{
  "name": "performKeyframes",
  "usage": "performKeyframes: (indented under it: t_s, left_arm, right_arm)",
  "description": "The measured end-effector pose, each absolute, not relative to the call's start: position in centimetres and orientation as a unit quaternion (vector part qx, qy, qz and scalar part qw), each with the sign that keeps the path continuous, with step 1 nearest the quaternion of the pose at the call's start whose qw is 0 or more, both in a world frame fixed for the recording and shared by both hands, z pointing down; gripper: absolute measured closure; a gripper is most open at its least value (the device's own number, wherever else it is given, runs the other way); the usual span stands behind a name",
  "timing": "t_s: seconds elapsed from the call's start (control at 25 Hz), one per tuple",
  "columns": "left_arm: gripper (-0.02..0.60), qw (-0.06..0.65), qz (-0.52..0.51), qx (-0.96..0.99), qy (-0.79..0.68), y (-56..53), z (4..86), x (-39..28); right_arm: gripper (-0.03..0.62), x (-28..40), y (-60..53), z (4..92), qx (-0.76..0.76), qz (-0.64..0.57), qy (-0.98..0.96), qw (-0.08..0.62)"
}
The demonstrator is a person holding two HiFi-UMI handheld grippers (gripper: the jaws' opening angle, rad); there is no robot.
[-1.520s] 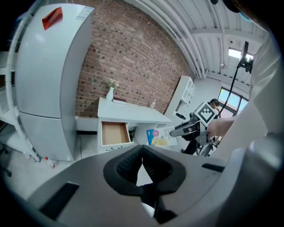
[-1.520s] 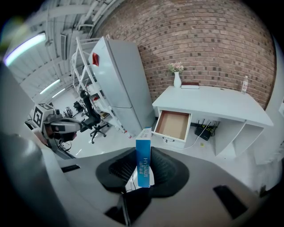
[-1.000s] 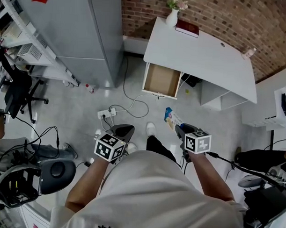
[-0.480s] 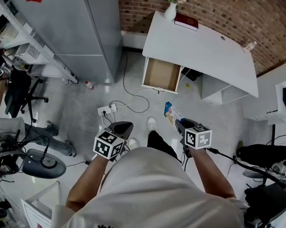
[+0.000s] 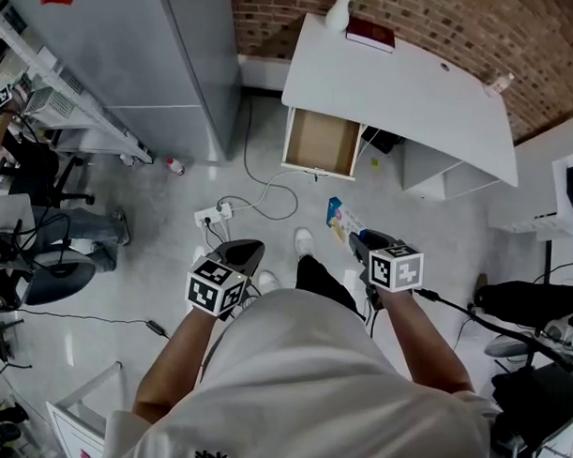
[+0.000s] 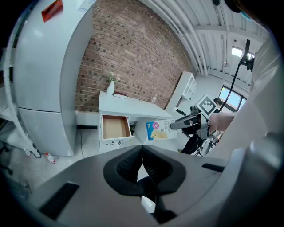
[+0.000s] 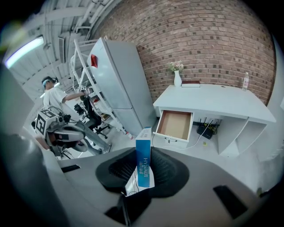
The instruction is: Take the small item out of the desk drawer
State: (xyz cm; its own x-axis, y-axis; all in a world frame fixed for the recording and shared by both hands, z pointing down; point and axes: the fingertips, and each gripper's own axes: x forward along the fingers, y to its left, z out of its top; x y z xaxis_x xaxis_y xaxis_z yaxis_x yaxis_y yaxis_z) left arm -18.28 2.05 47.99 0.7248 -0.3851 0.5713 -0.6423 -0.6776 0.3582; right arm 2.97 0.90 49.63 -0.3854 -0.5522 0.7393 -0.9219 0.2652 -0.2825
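Right gripper [image 7: 143,170] is clamped on small blue cardboard box [image 7: 143,153], left gripper [image 6: 142,160] jaws are pressed together, nothing held, white desk drawer [image 5: 320,142] is found open.

I've got a white short-sleeved shirt [image 5: 309,384], black trousers [image 5: 320,283] and white shoes [image 5: 304,240] on; my left gripper [image 5: 248,253] and right gripper [image 5: 359,243] are dark grey, and each carries a black-and-white marker cube [image 5: 216,288].
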Motion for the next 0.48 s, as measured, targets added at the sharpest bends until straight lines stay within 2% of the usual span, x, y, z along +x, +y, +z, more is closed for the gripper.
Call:
performKeyframes:
  t_s: [0.48]
  left_arm:
    - [0.557, 0.283, 0.235, 0.883, -0.29, 0.0, 48.7, -18.2]
  right_arm:
    - [0.48, 3.4, -1.8, 50.8, 0.491, 0.367, -0.749, 0.251]
